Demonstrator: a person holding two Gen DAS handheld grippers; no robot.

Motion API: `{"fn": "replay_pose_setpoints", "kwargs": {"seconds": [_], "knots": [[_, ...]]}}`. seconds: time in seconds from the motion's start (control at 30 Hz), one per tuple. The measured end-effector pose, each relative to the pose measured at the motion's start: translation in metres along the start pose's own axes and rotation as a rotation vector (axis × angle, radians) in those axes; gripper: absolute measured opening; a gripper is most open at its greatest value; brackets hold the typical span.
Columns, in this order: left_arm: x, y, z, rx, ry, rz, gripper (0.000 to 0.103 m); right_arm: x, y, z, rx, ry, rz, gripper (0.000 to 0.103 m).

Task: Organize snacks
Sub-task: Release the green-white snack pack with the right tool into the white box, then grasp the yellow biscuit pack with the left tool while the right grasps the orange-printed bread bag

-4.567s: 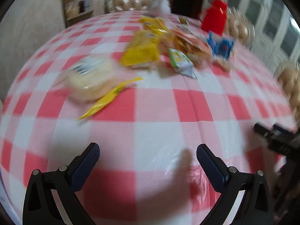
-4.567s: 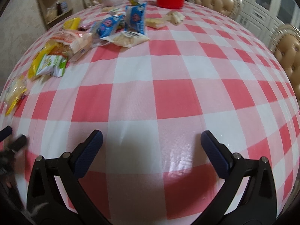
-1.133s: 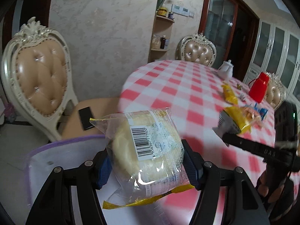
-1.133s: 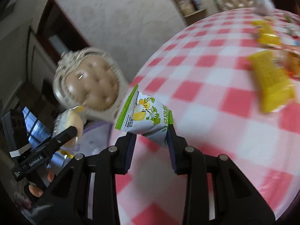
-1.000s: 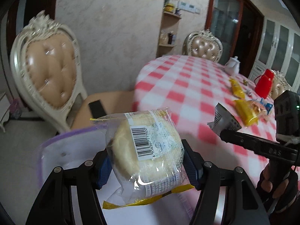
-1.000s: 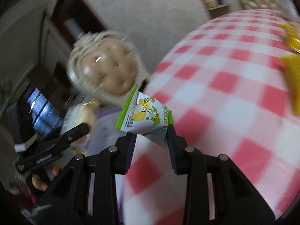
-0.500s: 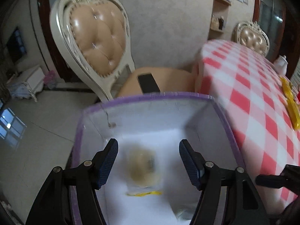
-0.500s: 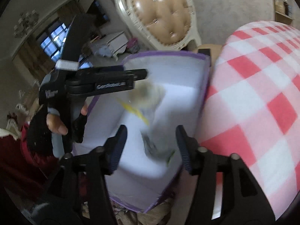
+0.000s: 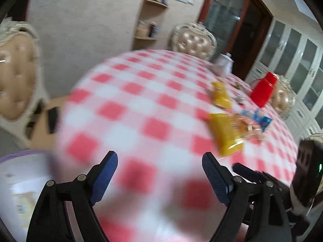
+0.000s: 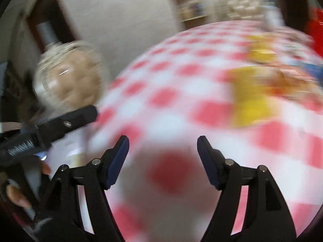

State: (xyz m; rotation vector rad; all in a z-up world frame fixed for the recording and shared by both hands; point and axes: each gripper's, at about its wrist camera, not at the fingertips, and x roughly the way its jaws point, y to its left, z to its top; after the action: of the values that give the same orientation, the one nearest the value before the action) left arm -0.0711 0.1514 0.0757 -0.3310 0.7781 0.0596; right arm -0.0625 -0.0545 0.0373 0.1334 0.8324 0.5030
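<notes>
From your left wrist camera, your left gripper (image 9: 160, 173) has its fingers spread wide and empty over the near edge of the red-checked table (image 9: 129, 121). Beyond that edge lies a yellow snack pack (image 9: 227, 134), with a second yellow pack (image 9: 221, 96) and a red jug (image 9: 262, 91) farther across the table. Left of the table's edge, the purple-rimmed bin (image 9: 22, 185) holds a wrapped snack (image 9: 22, 205).

From your right wrist camera, heavily blurred, your right gripper (image 10: 162, 161) is likewise spread apart and empty above the same table edge, the yellow snack pack (image 10: 250, 98) lying beyond it to the right.
</notes>
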Motion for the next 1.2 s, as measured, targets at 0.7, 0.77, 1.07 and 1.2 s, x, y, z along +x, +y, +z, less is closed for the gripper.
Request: {"fn": "replay_pose_setpoints", "kwargs": {"seconds": [0.7, 0.77, 1.07, 1.2], "knots": [[0.184, -0.137, 0.033, 0.073, 0.174, 0.076, 0.086, -0.044, -0.168, 0.016, 0.254, -0.141, -0.263, 0.078], [0.185, -0.134, 0.035, 0.098, 0.158, 0.087, 0.086, -0.033, -0.165, 0.023, 0.223, -0.121, -0.244, 0.079], [0.185, -0.132, 0.033, 0.152, 0.136, 0.081, 0.088, 0.001, -0.124, 0.095, -0.135, -0.141, -0.148, 0.102], [0.186, -0.130, 0.034, 0.158, 0.139, 0.077, 0.089, 0.037, -0.131, 0.122, -0.184, -0.008, -0.128, 0.102]]}}
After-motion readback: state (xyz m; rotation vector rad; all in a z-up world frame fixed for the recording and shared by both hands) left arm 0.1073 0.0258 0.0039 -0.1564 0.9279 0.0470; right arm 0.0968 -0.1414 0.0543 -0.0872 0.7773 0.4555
